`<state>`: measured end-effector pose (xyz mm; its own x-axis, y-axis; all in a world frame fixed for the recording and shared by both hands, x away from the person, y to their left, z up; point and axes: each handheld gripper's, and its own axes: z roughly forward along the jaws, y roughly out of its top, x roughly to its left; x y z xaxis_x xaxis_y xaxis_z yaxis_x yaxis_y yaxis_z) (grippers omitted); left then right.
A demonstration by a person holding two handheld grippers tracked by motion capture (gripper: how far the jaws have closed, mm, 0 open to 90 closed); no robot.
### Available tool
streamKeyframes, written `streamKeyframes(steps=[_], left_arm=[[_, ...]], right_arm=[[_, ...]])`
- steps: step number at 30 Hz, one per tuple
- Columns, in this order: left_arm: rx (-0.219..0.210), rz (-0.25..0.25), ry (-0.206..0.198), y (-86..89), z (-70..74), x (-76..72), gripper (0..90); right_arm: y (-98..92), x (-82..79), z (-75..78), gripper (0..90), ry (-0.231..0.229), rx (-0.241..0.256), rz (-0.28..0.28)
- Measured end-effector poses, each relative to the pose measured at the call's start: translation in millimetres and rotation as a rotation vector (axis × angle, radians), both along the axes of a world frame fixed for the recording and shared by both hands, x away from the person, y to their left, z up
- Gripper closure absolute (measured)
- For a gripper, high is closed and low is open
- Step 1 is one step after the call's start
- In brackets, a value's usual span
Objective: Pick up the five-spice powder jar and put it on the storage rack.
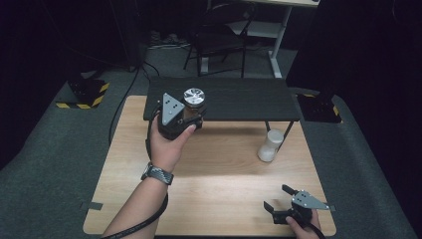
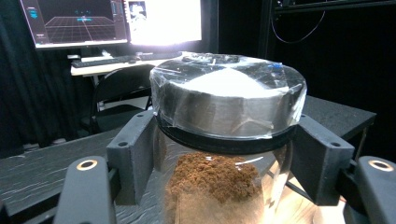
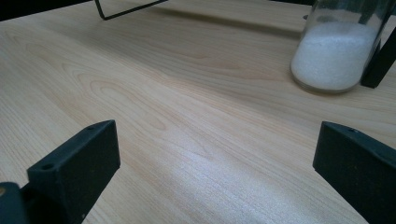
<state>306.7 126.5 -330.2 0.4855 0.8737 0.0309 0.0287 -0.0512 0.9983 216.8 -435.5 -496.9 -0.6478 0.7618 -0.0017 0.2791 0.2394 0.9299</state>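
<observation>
Jar (image 1: 193, 105) w/ shiny plastic-wrapped lid sits clamped in left gripper (image 1: 191, 115), held up at front edge of black shelf (image 1: 249, 99); right gripper (image 1: 277, 197) low near table's (image 1: 209, 164) front right corner, jaws spread, nothing held.
Left gripper view: jaws pressed to jar (image 2: 224, 154) sides below lid; brown powder inside.
Right gripper view: jaws wide apart over bare wood; white-powder jar (image 3: 338, 44) stands well ahead.

jar (image 2: 219, 154): clear glass, upright, brown powder inside
lid (image 2: 229, 95): silver, wrapped in plastic film
place: above black shelf's (image 1: 239, 99) front edge
</observation>
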Motion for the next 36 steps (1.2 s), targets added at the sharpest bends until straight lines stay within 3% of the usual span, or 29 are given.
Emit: streamKeyframes(steps=[18,36], left_arm=[[-0.021,0.106,0.031,-5.8,-2.1,32.2,30.8],[-0.027,0.134,0.044,-11.7,-5.0,47.7,30.8]], right_arm=[[-3.9,-1.5,-1.7,0.0,-0.003,0.016,-0.003],[-6.4,-2.3,-2.8,0.0,-0.008,0.023,0.001]])
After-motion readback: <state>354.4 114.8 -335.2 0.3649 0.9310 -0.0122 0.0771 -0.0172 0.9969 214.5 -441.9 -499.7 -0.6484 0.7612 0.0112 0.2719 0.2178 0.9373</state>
